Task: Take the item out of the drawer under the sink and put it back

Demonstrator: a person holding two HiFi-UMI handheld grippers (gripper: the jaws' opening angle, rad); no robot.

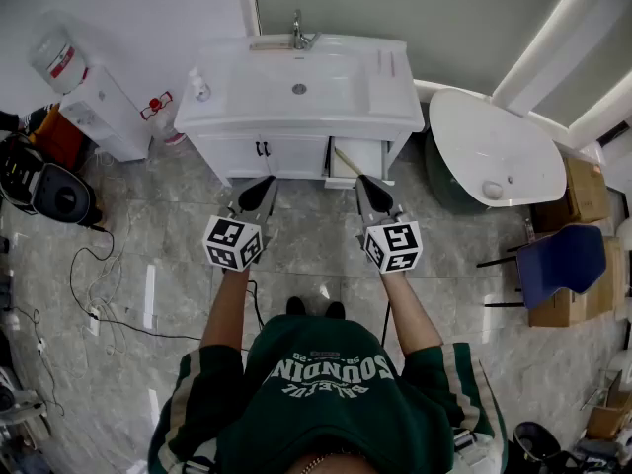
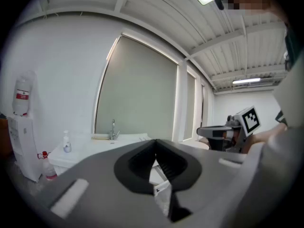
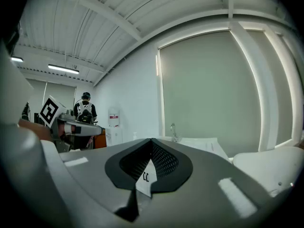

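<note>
Left tongs (image 1: 266, 182) and right tongs (image 1: 364, 182) hang clenched and empty before the part-open drawer (image 1: 359, 152) under the sink (image 1: 232, 97), the item (image 1: 345, 160) seemingly inside it; retrieval is not yet begun, and next one must spread and reach in.

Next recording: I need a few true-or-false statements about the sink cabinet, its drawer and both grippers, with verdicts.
1. The left gripper and the right gripper are both shut and empty. True.
2. The drawer at the right of the sink cabinet is pulled open. True.
3. The soap bottle stands on the sink's right corner. False: it stands on the left corner.
4. The blue chair stands beside the water dispenser. False: the chair is far right, the dispenser far left.
</note>
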